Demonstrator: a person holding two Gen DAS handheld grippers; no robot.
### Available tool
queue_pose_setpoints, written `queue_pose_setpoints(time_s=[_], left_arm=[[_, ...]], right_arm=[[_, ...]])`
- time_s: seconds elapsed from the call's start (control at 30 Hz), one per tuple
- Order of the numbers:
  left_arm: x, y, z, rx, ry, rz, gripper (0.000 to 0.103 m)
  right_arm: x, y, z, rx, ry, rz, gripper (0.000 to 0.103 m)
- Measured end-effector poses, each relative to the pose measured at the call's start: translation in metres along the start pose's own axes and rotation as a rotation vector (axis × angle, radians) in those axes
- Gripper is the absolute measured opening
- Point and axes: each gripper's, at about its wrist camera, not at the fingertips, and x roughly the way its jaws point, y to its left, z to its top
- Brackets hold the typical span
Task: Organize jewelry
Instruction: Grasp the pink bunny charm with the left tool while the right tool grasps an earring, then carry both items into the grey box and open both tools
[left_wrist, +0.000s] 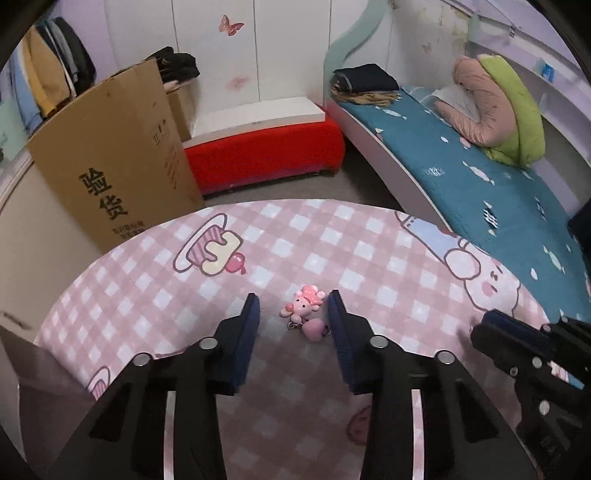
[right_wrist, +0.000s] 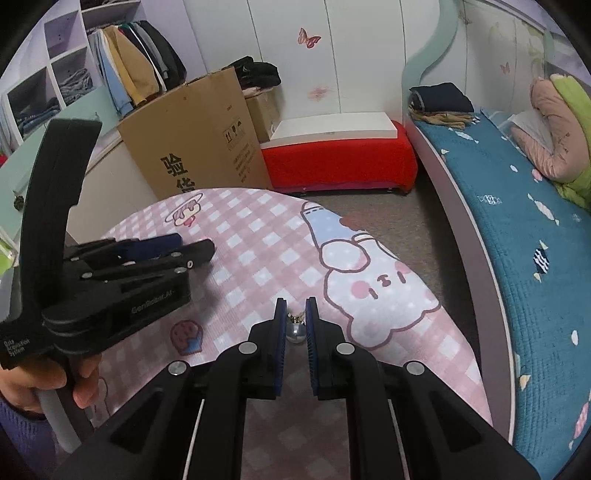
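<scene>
- I am holding my left gripper (left_wrist: 291, 304) over the pink checked tablecloth (left_wrist: 317, 236), angled steeply down, its 2 blue-padded fingers (left_wrist: 248, 325) standing apart.
- A pink charm (left_wrist: 304, 306), shaped like a small cartoon animal with a bow, is lying on the cloth between those fingers, closer to the right one; a round pink bead (left_wrist: 313, 329) is hanging off its lower end.
- I am not pressing the charm: the left pad is clearly off it, and whether the right pad is brushing it I cannot tell.
- My right gripper (right_wrist: 295, 314) is sitting further right on the same cloth, its jaws drawn nearly together with only a thin gap showing.
- In that gap a small silvery bauble (right_wrist: 295, 333) with a bit of gold-coloured chain (right_wrist: 295, 318) above it is sitting; the pads look to be pinching it, though the contact is tiny in view.
- From the right wrist view, my left hand (right_wrist: 44, 384) is gripping the left tool's handle, a purple sleeve (right_wrist: 22, 439) showing at the wrist.
- Behind the table, a tall cardboard box (left_wrist: 110, 162) is standing on the floor, a red bench (left_wrist: 266, 155) is sitting against the wardrobe, and a bed with a teal cover (left_wrist: 472, 184) is running along the right.
</scene>
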Motion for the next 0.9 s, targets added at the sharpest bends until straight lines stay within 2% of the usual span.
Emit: queue_pose_setpoints(time_s=[0.1, 0.27, 0.53, 0.73, 0.9], left_arm=[[-0.001, -0.001, -0.003, 0.031, -0.011, 0.011, 0.016], [-0.006, 0.001, -0.009, 0.029, -0.011, -0.02, 0.015], [-0.029, 0.014, -0.017, 0.008, -0.021, -0.061, 0.008], [-0.053, 0.023, -0.024, -0.012, -0.037, -0.107, 0.008], [-0.088, 0.037, -0.03, -0.027, -0.081, -0.106, 0.008]], right_arm=[[0.002, -0.001, 0.0, 0.004, 0.001, 0.009, 0.01], [0.0, 0.002, 0.002, 0.005, -0.004, 0.023, 0.01], [-0.016, 0.02, 0.01, -0.017, -0.032, 0.038, 0.01], [-0.034, 0.038, 0.014, -0.035, -0.053, 0.049, 0.01], [-0.053, 0.067, 0.016, -0.076, -0.078, 0.059, 0.01]])
